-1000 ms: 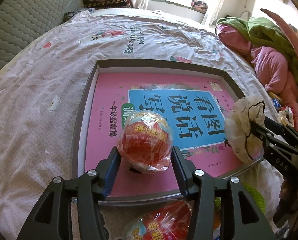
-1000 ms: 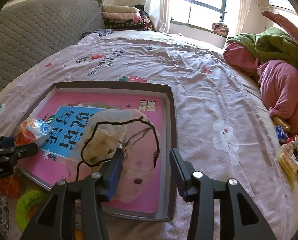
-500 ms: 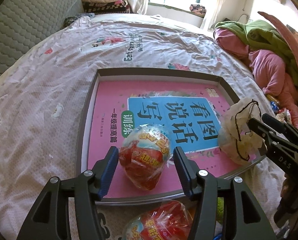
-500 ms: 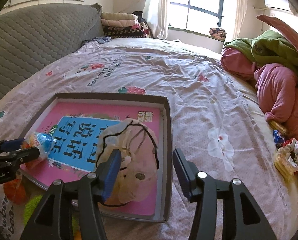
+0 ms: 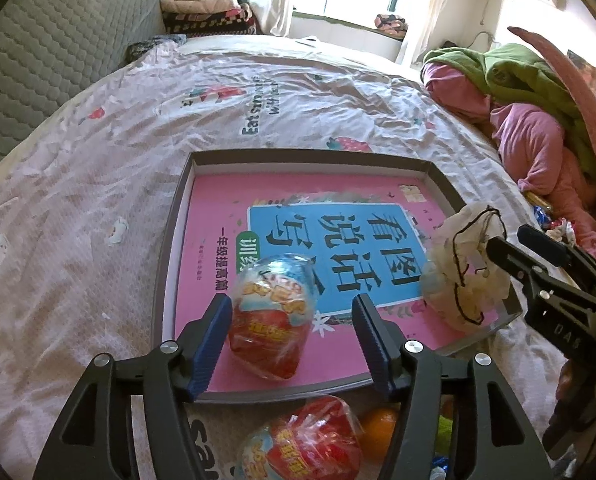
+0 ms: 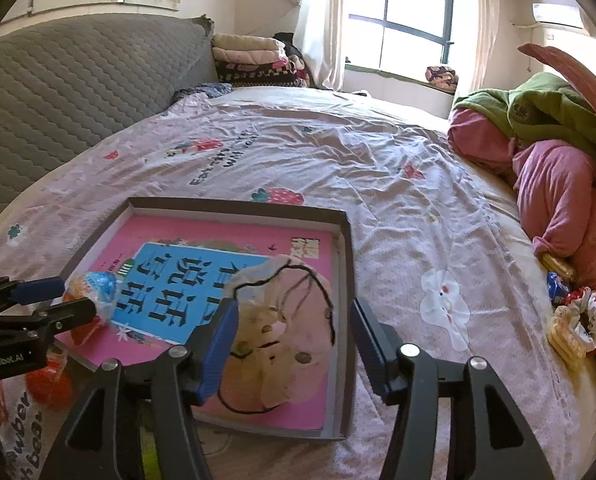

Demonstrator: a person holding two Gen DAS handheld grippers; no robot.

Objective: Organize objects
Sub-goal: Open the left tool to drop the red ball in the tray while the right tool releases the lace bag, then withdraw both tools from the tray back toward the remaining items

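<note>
Both tools share one build. The left gripper [image 5: 292, 328] has matte black angular arms with triangular cut-outs, round silver screws at the pivots, and ribbed blue pads on the inner faces of its jaws. The right gripper [image 6: 294, 336] is alike: black frame, silver screws, blue ribbed pads. White lettering marks the side of each black body where the other camera catches it.

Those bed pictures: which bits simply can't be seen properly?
- Left wrist view: second wrapped egg partly hidden by left hand-held gripper.
- Right wrist view: pouch contents, film too cloudy.
- Right wrist view: snacks too small to identify.
- Both views: book under tray items partly covered.
</note>
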